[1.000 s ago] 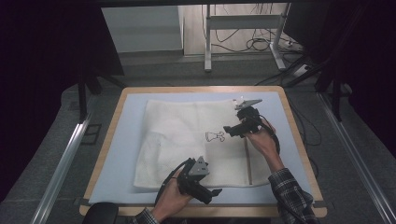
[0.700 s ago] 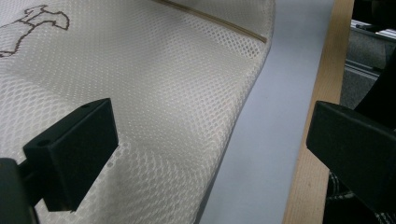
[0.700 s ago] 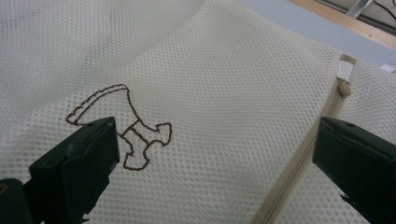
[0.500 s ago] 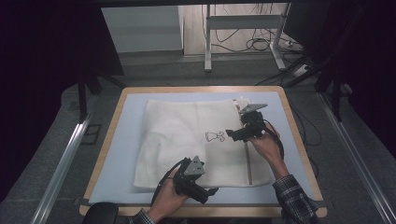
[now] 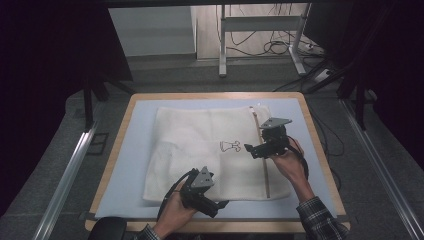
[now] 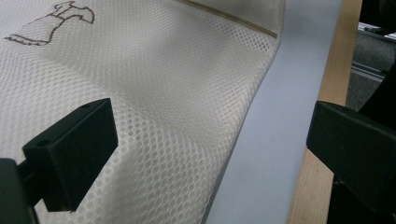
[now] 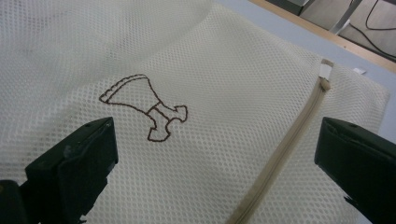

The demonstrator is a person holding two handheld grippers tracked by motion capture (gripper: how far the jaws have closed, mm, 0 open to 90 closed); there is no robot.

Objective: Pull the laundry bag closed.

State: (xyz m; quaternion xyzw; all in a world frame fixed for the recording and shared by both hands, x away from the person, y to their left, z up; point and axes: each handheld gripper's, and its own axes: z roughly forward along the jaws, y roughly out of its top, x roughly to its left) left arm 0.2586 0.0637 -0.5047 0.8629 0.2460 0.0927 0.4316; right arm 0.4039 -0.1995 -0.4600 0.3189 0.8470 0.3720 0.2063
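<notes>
A cream mesh laundry bag (image 5: pixel 200 135) lies flat on a light blue mat (image 5: pixel 140 125). It carries a small brown embroidered motif (image 5: pixel 230 146) and a beige zipper (image 5: pixel 265 170) along its right side. My left gripper (image 5: pixel 215 204) is open at the bag's near edge. In the left gripper view the left gripper (image 6: pixel 215 135) has one jaw over the mesh bag (image 6: pixel 163 93) and the other over the wooden rim (image 6: pixel 327 84). My right gripper (image 5: pixel 252 149) is open just right of the motif. In the right gripper view the right gripper (image 7: pixel 215 140) hovers over the motif (image 7: pixel 144 109) and the zipper (image 7: pixel 285 144), holding nothing.
The mat sits on a table with a wooden rim (image 5: pixel 215 95). Bare mat (image 6: pixel 275 140) runs between the bag's edge and the rim. Beyond the table are a metal stand (image 5: pixel 222 40), floor cables (image 5: pixel 270 47) and dark surroundings on both sides.
The right gripper has drifted a little nearer the person along the zipper side. The left gripper has shifted slightly left at the bag's near edge. The bag has not moved.
</notes>
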